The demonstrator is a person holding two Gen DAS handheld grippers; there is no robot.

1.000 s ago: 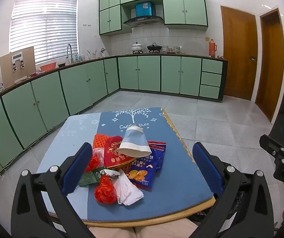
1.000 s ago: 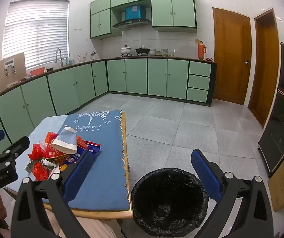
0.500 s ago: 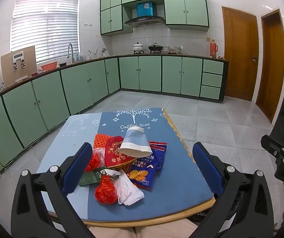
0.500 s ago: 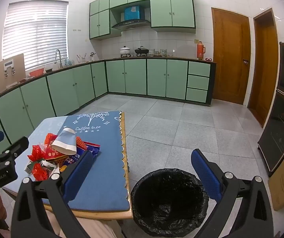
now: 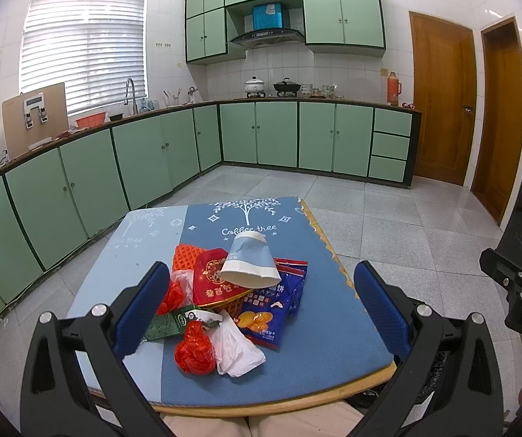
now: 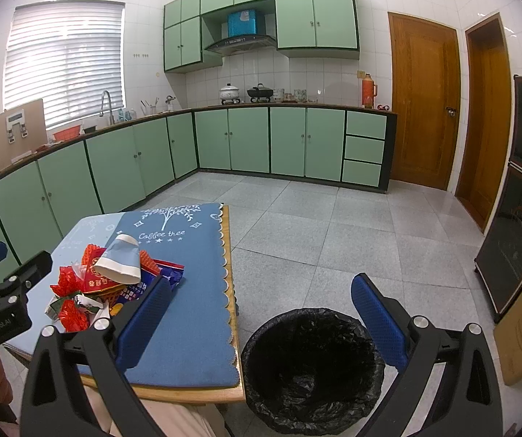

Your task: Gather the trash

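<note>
A pile of trash lies on the blue table mat (image 5: 326, 327): a tipped paper cup (image 5: 250, 264), a red packet (image 5: 212, 280), a blue snack bag (image 5: 272, 309), red crumpled plastic (image 5: 193, 349), a white wrapper (image 5: 237, 349) and a green packet (image 5: 164, 326). My left gripper (image 5: 261, 302) is open and empty, held in front of the pile. My right gripper (image 6: 261, 313) is open and empty, above the black-lined trash bin (image 6: 312, 367) on the floor right of the table. The pile shows in the right wrist view (image 6: 115, 276) too.
The low table (image 6: 195, 389) has a wooden edge and stands on a grey tiled floor (image 6: 315, 225). Green cabinets (image 5: 279, 134) run along the left and back walls. Wooden doors (image 6: 424, 102) are at the right, a dark glass cabinet (image 6: 515, 200) at far right.
</note>
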